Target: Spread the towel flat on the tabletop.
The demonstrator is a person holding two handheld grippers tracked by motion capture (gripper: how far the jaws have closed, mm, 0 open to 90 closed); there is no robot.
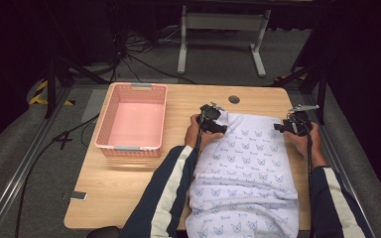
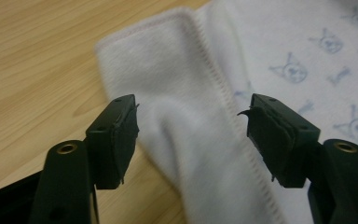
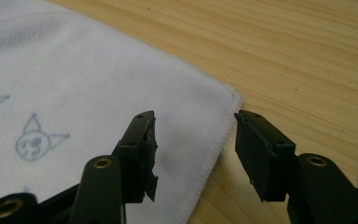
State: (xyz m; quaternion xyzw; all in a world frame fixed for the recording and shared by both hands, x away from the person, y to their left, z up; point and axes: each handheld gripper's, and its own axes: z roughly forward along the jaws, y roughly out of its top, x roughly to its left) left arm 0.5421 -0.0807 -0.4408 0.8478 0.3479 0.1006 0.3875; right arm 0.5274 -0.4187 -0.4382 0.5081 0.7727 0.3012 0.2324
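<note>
**Towel flat on the table, both tongs open over its far corners**

The towel (image 1: 248, 168) (white, with little blue faces) lies spread on the table (image 1: 129, 183), right of the pink basket (image 1: 133, 119). Your left gripper (image 1: 217, 124) sits at its far left corner, your right gripper (image 1: 284, 127) at its far right corner. Both jaws stand apart. The cloth edge lies between them, but they pinch nothing.

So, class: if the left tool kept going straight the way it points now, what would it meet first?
Most likely the white printed cloth: its turned-over, stitched corner lies directly ahead between the open jaws of the left tool, though how close it lies is hard to judge.
</note>
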